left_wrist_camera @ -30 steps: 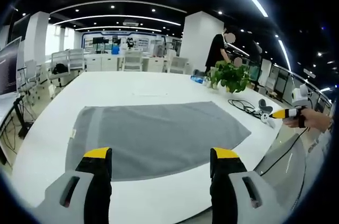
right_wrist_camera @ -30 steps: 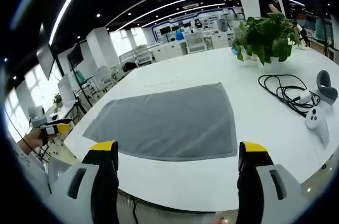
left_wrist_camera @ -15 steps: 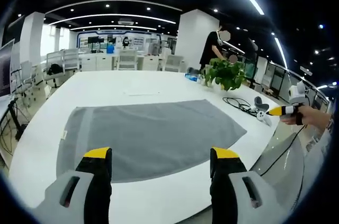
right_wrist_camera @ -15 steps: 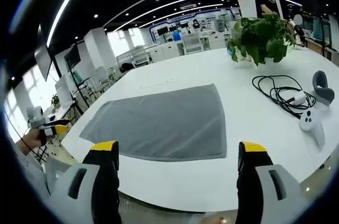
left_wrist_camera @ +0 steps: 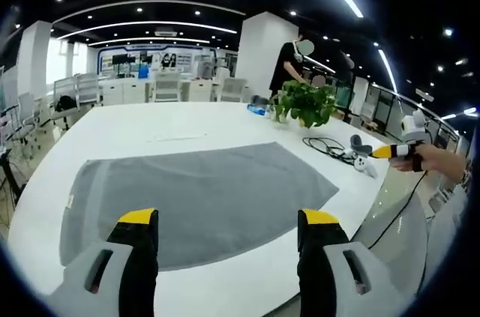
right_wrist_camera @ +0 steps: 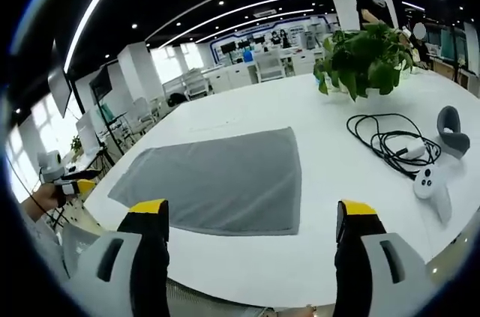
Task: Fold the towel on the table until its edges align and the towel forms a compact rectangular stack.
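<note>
A: What does the left gripper view give you that the other one lacks?

B: A small pale tag [left_wrist_camera: 70, 201] on the towel's [left_wrist_camera: 195, 197] left edge, and the right gripper [left_wrist_camera: 385, 152] far off at the right, yellow-tipped in a person's hand [left_wrist_camera: 429, 159]. The towel lies flat and unfolded on the white table [left_wrist_camera: 135, 118].

A: And the right gripper view?

B: The same grey towel [right_wrist_camera: 214, 180] spread flat, near the table's [right_wrist_camera: 330, 204] front edge. Beside it, well apart to the right, a coiled black cable [right_wrist_camera: 386, 141] and 2 white controllers [right_wrist_camera: 435, 174], with a potted plant [right_wrist_camera: 364, 55] behind them. The left gripper [right_wrist_camera: 75, 182] shows small at the far left.

A: How do the tongs stand?

B: The left gripper's [left_wrist_camera: 229, 219] 2 yellow-tipped jaws are spread wide, released, with nothing between them, over the towel's near edge; whether they touch it is hard to say. The right gripper's [right_wrist_camera: 251, 212] jaws are just as wide, released, grasping nothing, at the table's near rim.
</note>
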The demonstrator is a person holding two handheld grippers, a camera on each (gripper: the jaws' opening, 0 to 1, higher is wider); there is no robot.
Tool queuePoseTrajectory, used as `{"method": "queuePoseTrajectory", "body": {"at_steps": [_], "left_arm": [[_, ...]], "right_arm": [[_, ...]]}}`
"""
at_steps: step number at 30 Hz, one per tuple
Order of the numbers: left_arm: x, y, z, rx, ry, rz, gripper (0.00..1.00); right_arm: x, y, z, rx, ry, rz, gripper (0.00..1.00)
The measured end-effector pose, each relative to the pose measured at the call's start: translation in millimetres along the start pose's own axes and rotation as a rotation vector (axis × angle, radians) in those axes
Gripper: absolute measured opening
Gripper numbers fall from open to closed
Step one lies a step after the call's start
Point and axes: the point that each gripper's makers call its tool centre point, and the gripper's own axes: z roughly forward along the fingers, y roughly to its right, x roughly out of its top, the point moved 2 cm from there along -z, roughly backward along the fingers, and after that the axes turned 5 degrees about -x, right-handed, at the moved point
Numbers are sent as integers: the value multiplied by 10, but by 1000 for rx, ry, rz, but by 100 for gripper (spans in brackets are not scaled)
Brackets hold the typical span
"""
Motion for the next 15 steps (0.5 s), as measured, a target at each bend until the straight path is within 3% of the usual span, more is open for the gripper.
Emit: {"method": "queuePoseTrajectory", "body": {"at_steps": [7, 15], "left_arm": [[32, 203, 189, -40, -13, 17, 78], [205, 439, 495, -109, -16, 66, 78]], "right_arm": [[96, 127, 61, 6, -3, -16, 93], [403, 280, 210, 13, 40, -22, 93]]}}
